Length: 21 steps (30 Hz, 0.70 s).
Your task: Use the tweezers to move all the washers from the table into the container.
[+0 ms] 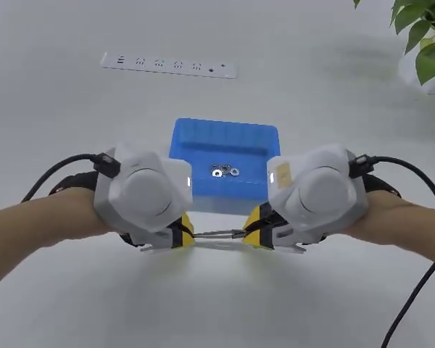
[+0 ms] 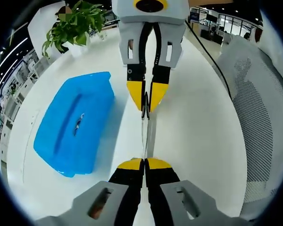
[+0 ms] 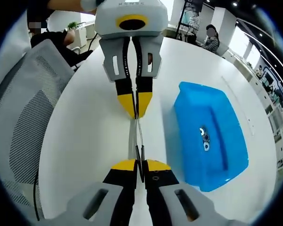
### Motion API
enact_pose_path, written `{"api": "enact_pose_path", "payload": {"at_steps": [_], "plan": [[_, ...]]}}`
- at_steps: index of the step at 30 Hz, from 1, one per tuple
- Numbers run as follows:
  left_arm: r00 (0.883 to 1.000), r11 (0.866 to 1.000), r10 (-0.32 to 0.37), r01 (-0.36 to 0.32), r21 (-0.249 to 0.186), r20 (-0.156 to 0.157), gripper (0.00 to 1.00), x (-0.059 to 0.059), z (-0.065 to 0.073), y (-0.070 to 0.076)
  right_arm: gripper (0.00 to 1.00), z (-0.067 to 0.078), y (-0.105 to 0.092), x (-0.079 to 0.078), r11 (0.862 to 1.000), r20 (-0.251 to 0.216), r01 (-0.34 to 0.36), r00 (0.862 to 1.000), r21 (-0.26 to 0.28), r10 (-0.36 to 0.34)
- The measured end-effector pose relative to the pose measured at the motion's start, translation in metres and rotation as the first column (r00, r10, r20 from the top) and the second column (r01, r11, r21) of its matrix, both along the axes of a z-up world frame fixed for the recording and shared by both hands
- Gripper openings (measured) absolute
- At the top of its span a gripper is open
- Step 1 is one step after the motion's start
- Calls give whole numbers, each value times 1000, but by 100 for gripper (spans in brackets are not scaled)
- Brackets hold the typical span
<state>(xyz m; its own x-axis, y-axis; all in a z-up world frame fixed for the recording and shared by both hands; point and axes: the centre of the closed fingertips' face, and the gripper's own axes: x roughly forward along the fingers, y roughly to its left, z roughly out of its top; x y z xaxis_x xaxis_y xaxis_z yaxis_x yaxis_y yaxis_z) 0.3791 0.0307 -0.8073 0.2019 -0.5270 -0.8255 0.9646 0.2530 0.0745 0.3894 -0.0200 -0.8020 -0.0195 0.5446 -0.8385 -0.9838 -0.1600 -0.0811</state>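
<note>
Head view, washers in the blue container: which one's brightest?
The leftmost washer, a bright white ring at the cluster's left end in the blue container. The middle washer and the right washer look duller grey.

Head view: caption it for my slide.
Left gripper and right gripper clamp the tweezers before the blue container holding washers.
</note>
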Motion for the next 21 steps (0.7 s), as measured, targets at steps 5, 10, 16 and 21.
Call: {"api": "enact_pose_path", "payload": {"at_steps": [5,10,16,21], "plan": [[1000,1000,23,-23,-11,-16,6,-1,1,-1,7,-5,-1,-5,1000,-11,-3,1000,-23,2],[999,999,35,-35,-9,-17,9,-1,1,-2,8,-7,-2,-7,999,11,-23,1000,-36,23],[999,999,35,-35,5,-14,13,-2,2,0,11,-6,-4,-5,999,-13,10,1000,-43,-11],[999,999,46,-46,20,-15,15,-3,2,6,12,-7,-5,-4,999,-33,21,999,-41,-22]]}}
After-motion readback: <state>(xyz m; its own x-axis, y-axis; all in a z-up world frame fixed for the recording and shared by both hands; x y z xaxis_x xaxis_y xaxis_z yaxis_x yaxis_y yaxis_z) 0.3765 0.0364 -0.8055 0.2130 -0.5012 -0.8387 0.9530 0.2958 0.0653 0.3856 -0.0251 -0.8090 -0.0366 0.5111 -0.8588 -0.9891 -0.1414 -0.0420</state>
